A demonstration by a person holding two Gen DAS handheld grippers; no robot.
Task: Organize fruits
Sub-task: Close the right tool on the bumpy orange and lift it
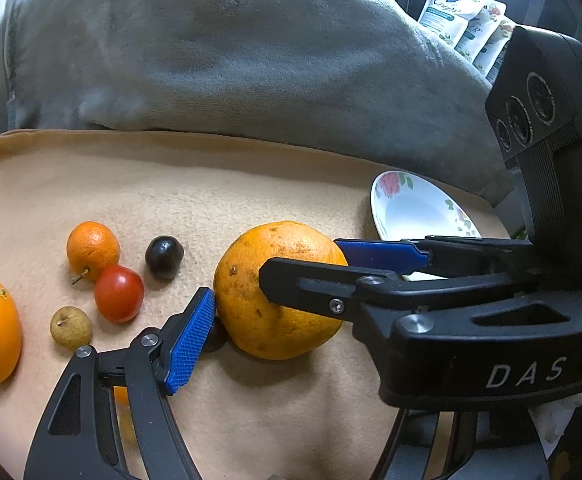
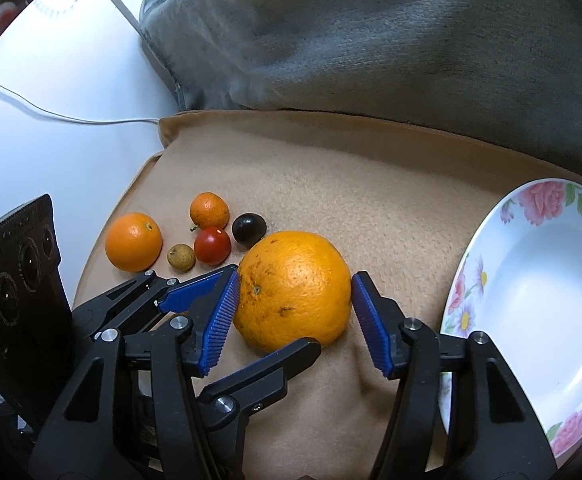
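right gripper straddles the big orange on the tan blanket, left pad touching, right pad just off; left gripper jaws apart around it too; small fruits behind-left; floral plate right, empty.

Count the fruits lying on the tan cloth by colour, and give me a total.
Orange: 3, a big one, a medium one, a small one
Red: 1
Dark purple: 1
Tan-brown: 1
Total: 6
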